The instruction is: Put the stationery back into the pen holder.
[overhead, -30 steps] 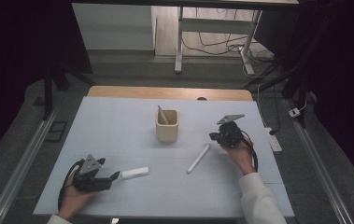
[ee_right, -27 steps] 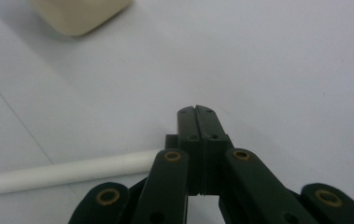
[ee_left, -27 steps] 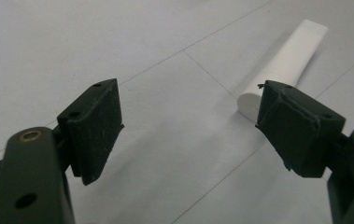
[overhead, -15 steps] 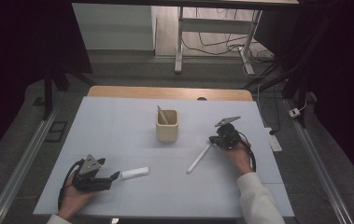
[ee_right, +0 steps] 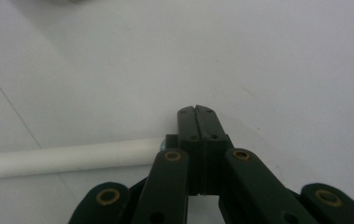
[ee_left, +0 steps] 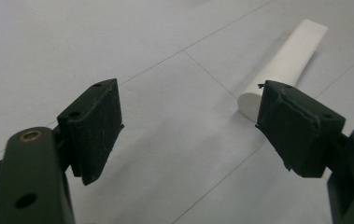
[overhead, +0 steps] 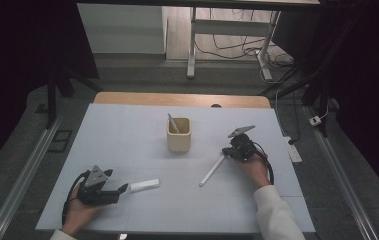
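Right claw (overhead: 225, 152) closed, empty, at upper end of white rod (overhead: 212, 170), rod flat on worktop (overhead: 127, 130), long axis diagonal toward near-left, left claw (overhead: 122, 189) open.

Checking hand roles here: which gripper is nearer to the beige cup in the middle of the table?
Right. The right gripper sits just right of the beige cup, jaws shut, beside a long white stick. The left gripper lies farther off, near the table's front left, by a short white tube.

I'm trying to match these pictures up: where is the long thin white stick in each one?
High view: the white stick lies right of centre, slanting down-left from the right gripper.
Left gripper view: not in it.
Right gripper view: lower left, beside the shut jaws.
Shared landmark: the pale tabletop.
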Demonstrator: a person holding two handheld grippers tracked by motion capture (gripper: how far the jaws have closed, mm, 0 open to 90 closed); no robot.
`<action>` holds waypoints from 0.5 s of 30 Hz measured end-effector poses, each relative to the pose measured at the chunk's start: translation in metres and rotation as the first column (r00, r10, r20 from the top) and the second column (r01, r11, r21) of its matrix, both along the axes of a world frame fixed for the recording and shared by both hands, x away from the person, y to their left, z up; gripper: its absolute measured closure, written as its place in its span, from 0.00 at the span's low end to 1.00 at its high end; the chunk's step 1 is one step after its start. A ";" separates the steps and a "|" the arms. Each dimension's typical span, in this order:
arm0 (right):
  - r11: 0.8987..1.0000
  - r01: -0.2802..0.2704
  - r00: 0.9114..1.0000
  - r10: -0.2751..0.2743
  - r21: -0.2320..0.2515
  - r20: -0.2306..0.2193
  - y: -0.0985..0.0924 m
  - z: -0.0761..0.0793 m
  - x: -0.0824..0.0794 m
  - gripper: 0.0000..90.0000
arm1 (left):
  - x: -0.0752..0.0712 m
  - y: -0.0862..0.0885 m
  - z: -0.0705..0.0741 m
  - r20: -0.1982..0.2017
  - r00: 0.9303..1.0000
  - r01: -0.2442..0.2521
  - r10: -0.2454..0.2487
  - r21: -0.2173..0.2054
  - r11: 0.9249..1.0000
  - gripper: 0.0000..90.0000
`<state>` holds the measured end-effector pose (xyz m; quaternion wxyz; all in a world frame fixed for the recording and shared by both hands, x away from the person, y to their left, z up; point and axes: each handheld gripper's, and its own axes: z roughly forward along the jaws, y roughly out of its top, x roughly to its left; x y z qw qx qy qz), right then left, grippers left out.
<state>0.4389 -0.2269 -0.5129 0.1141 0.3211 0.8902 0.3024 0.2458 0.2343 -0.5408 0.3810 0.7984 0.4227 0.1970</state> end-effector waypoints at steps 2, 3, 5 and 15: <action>1.000 -0.005 1.000 0.005 0.009 -0.012 0.000 0.000 -0.001 0.99 | 0.000 0.000 0.000 0.002 1.000 0.000 0.000 0.001 1.000 0.25; 1.000 -0.010 1.000 0.010 0.008 -0.009 0.001 0.000 -0.002 0.99 | 0.000 0.000 0.000 0.002 1.000 0.001 -0.001 0.000 1.000 0.24; 1.000 -0.012 1.000 0.012 0.007 -0.007 0.002 0.000 -0.004 0.99 | -0.001 0.000 0.001 0.004 1.000 0.001 -0.001 0.004 1.000 0.24; 0.999 -0.046 0.999 0.046 0.006 -0.020 0.015 0.000 -0.020 0.99 | -0.002 -0.002 0.002 0.010 1.000 0.002 -0.002 0.007 1.000 0.25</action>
